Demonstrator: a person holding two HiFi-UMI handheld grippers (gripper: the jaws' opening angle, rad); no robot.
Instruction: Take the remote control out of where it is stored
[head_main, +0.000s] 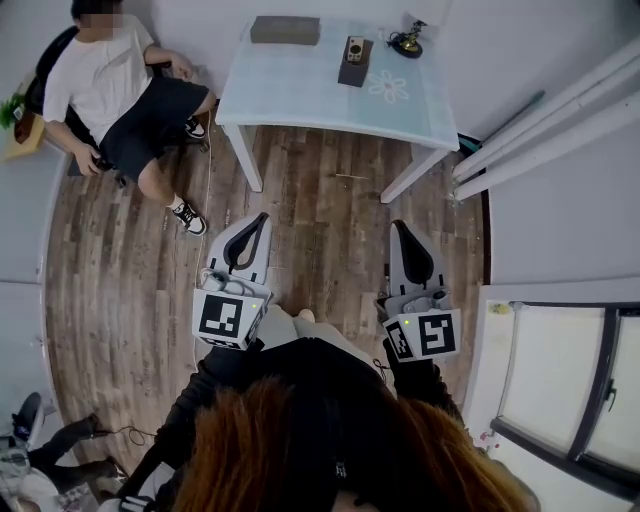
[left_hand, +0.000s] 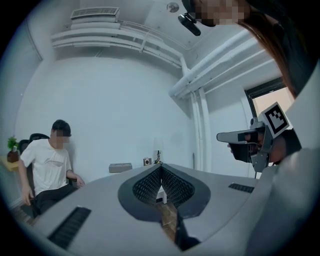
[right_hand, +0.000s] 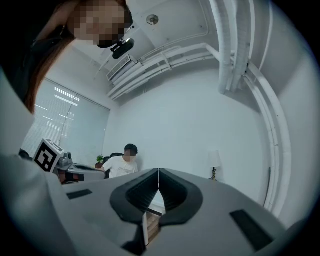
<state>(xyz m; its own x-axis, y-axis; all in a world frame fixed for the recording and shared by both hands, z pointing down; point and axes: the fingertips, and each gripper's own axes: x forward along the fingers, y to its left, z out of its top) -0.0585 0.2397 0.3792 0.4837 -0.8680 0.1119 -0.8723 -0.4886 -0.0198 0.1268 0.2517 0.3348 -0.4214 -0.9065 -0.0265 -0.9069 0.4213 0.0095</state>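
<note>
- While you hold both tools out over the plank floor (head_main: 320, 230), your left gripper (head_main: 260, 221) has its jaws pressed together with nothing between them.
- Your right gripper (head_main: 400, 229) is likewise closed and empty, its dark pads meeting tip to tip.
- Both tools point toward the far wall, side by side and well apart from each other.
- Farther out stands a pale table (head_main: 300, 95), well apart from both tools.
- Near the table's far edge, toward the left, lies a closed grey box (head_main: 285, 30).
- Just right of the box lies a dark flat slab (head_main: 353, 70) with a small boxy object (head_main: 355, 48) on its far end. Whether any of these is or holds the remote control, you cannot tell from these views.
- Near the table's far right corner stands a small lamp (head_main: 407, 42).
- At the far left, a person (head_main: 110, 85) in a white shirt sits in a dark chair (head_main: 48, 62) beside the table.
</note>
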